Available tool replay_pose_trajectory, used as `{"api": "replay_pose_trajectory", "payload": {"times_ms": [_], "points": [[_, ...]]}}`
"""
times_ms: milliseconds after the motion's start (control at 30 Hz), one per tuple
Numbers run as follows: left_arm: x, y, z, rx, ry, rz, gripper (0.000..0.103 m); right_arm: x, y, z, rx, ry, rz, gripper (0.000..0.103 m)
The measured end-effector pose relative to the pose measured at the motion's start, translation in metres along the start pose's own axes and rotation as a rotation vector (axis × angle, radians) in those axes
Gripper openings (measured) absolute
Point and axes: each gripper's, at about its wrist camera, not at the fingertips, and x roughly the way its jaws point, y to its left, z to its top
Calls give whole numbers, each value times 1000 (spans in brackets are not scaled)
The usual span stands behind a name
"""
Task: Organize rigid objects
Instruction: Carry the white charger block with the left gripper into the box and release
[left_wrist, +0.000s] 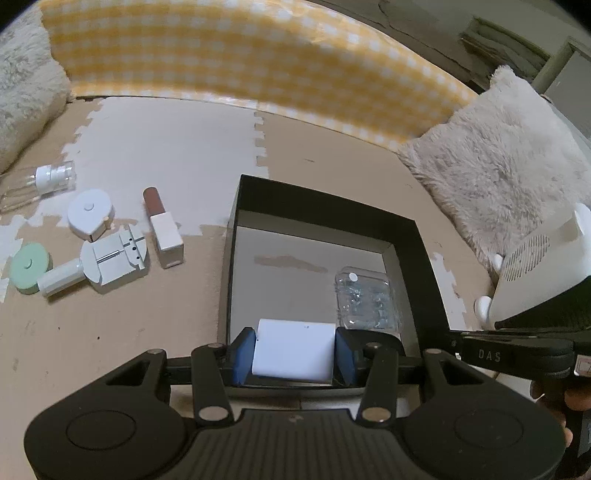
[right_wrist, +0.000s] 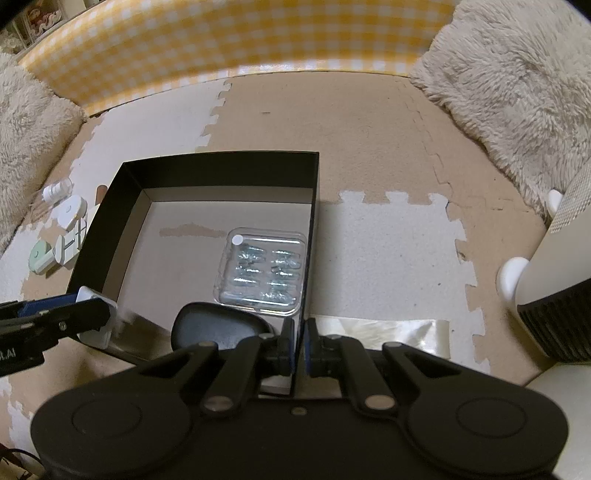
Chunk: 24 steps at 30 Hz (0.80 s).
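Beige and white foam puzzle mats (right_wrist: 388, 236) cover the floor where the work takes place. The left gripper (left_wrist: 294, 356) is part open, its two blue pads (left_wrist: 243, 356) pressing the sides of one white block (left_wrist: 293, 350), which hangs over the near edge of the black box (left_wrist: 325, 218). In the right wrist view the same block (right_wrist: 96, 317) shows at the box's near left corner. The right gripper (right_wrist: 298, 350) is nearly closed, its two pads pinching the thin near right wall of the black box (right_wrist: 221, 157), one pad inside and one outside.

One clear plastic case (right_wrist: 262, 271) of small shiny parts, with a white dot on its lid, lies flat inside the box against the right wall, just ahead of the right gripper's fingers. In the left wrist view the case (left_wrist: 365, 299) sits just beyond and right of the held block.

Outside the box, well to the left, five more things lie on the mat: one lipstick tube (left_wrist: 162, 227), one white watch tool (left_wrist: 99, 264), one white teardrop case (left_wrist: 90, 214), one green round disc (left_wrist: 28, 264) and one clear bottle with a white cap (left_wrist: 40, 182).

Two fluffy cream cushions (right_wrist: 517, 81) flank the area, a yellow gingham panel (left_wrist: 229, 59) closes the back, and a white appliance (right_wrist: 550, 266) stands at the right.
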Motion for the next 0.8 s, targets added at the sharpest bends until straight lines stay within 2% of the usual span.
{"api": "replay_pose_trajectory", "payload": {"times_ms": [133,200,433,800], "points": [[2,2,0,-15,15,2,49,0,0,0,-1,0,0,5],[2,2,0,-20,29,1,57,0,0,0,-1,0,0,5],[-2,-4,-3,15,51,-9,69,0,0,0,-1,0,-1,5],[-13,-16,-4,72,28,-12,92,0,0,0,-1,0,-1,5]]}}
